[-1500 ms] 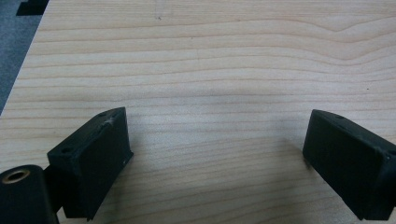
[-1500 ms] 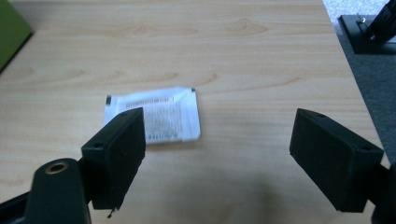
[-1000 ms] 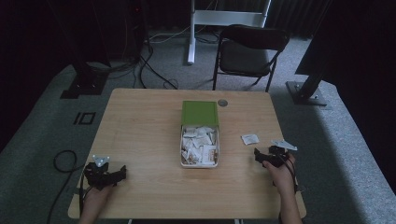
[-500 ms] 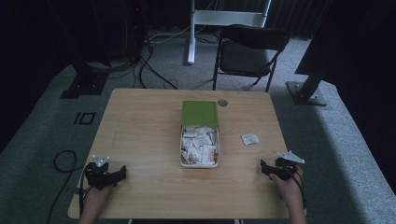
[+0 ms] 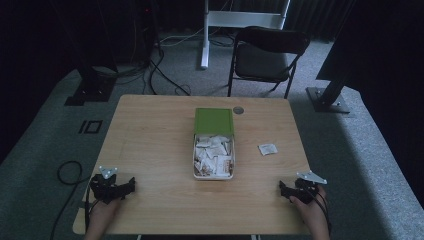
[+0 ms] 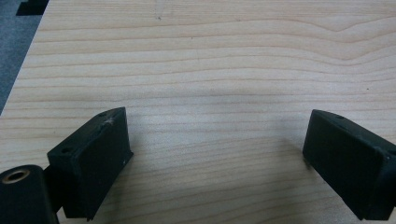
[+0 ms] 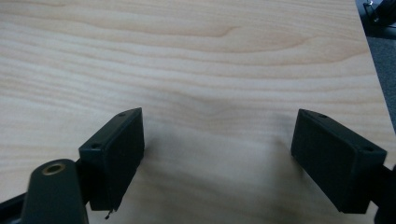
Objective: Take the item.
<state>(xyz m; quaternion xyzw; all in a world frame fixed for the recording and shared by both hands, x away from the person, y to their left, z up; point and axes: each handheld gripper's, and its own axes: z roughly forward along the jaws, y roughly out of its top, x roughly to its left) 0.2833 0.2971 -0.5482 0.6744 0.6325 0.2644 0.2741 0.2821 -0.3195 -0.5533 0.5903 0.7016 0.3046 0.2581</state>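
Two grippers, left (image 5: 118, 189) & right (image 5: 294, 192), are rested at table (image 5: 150, 130) near corners, jaws wide apart, empty; one sachet (image 5: 267, 148) is laid beside tray (image 5: 195, 165).

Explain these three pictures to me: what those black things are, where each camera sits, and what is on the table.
No robot here: a person holds a two-jaw tool in each hand. The high view looks down on the wooden table, with the left tool and the right tool resting near its front corners. The other two pictures come from cameras riding on each tool, looking along its black jaws at bare wood: left tool, right tool. Both stand open and hold nothing. In the middle lies an open box of small white packets with a green lid. One loose packet lies to its right.
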